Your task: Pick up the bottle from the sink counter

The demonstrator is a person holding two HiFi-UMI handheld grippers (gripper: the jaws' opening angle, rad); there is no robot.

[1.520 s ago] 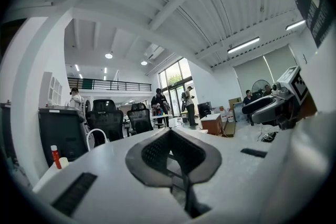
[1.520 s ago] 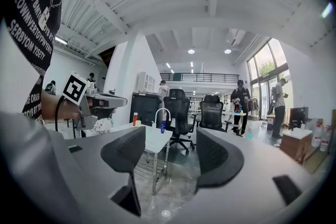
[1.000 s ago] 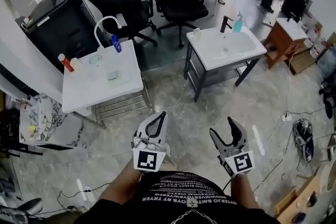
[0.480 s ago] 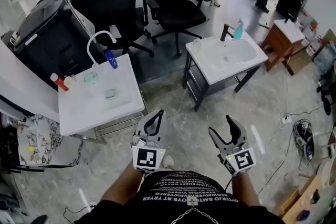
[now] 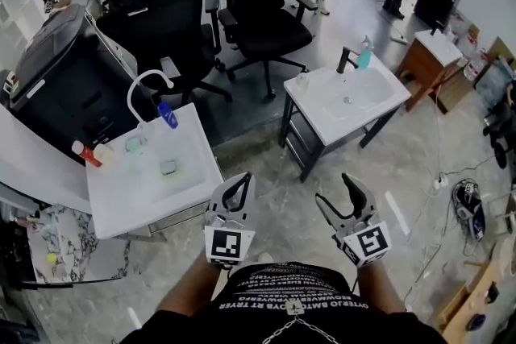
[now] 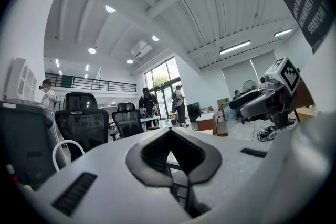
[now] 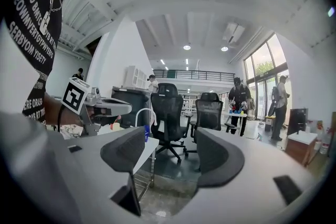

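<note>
Two white sink counters stand ahead of me on the floor. On the left counter (image 5: 187, 173) a blue bottle (image 5: 167, 115) stands by a white arched faucet (image 5: 143, 84), and a red bottle (image 5: 83, 153) is at its far left. The right counter (image 5: 379, 97) carries a teal bottle (image 5: 364, 56) beside a black faucet (image 5: 346, 59). My left gripper (image 5: 241, 180) (image 6: 169, 132) is shut and empty, held low in front of me. My right gripper (image 5: 337, 191) (image 7: 170, 149) is open and empty; through its jaws the blue bottle (image 7: 146, 134) shows far off.
Two black office chairs (image 5: 258, 12) stand behind the counters, and a dark cabinet (image 5: 56, 84) rises at the left. A wooden side table (image 5: 431, 60) is at the right, with cables on the floor (image 5: 468, 205). People stand in the background. Marble floor lies between me and the counters.
Both grippers have advanced together toward the counters. The left counter has slid down and left in the head view and looks nearer. Neither gripper's jaws have changed.
</note>
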